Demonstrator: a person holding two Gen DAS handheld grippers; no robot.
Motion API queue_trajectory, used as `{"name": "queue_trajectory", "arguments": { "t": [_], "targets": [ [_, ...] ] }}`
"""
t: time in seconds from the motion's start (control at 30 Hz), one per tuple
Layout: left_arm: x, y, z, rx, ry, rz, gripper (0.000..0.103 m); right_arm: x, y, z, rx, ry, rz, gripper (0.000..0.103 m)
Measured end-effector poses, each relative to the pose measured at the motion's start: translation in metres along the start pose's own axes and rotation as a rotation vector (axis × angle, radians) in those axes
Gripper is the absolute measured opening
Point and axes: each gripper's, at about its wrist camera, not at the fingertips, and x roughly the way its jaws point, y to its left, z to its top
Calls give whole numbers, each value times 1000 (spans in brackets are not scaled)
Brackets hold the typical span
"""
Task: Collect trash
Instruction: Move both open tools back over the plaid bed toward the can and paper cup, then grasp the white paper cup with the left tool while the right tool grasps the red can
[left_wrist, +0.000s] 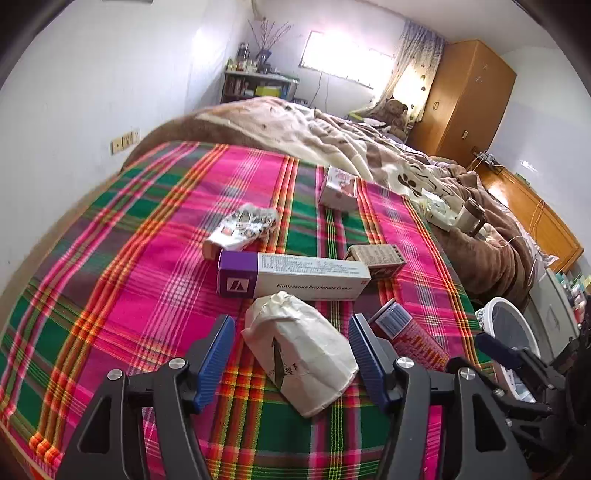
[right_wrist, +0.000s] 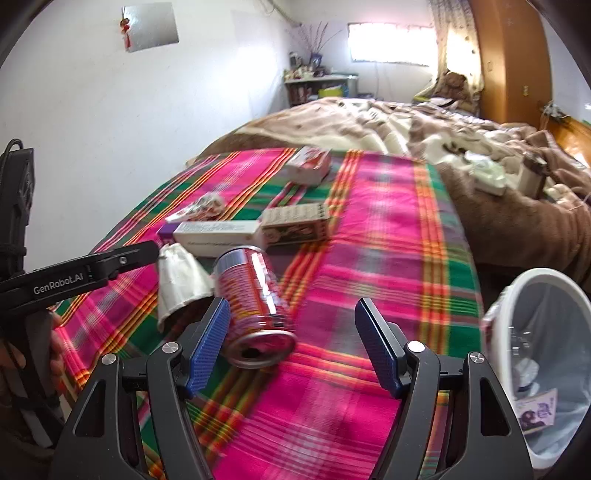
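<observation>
Both fingers pairs apart: left gripper (left_wrist: 291, 341) straddling paper cup (left_wrist: 301, 350), right gripper (right_wrist: 291, 325) empty.

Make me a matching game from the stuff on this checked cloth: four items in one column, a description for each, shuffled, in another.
1. paper cup
2. red can
3. long cream box
4. white bin

a. purple at one end
b. crushed, lying between the left gripper's open fingers
c. beside the bed, lined with a bag
d. lying on its side, opening toward the camera

Pairs: 1-b, 2-d, 3-a, 4-c
</observation>
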Motion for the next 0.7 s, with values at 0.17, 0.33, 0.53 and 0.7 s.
{"name": "queue_trajectory", "arguments": {
  "t": [0.17, 0.33, 0.53, 0.7],
  "targets": [
    [13, 6, 0, -10, 29, 4, 63, 17, 11, 2, -37, 45, 9, 72],
    [25, 9, 3, -33, 58, -20, 63, 30, 16, 3, -72, 92, 19, 72],
    [36, 6, 7, -59, 84, -54, 63, 39, 12, 6, -63, 120, 8, 72],
    [43, 0, 7, -70, 97, -54, 64, 40, 1, 5, -29, 123, -34, 60]
  ]
}}
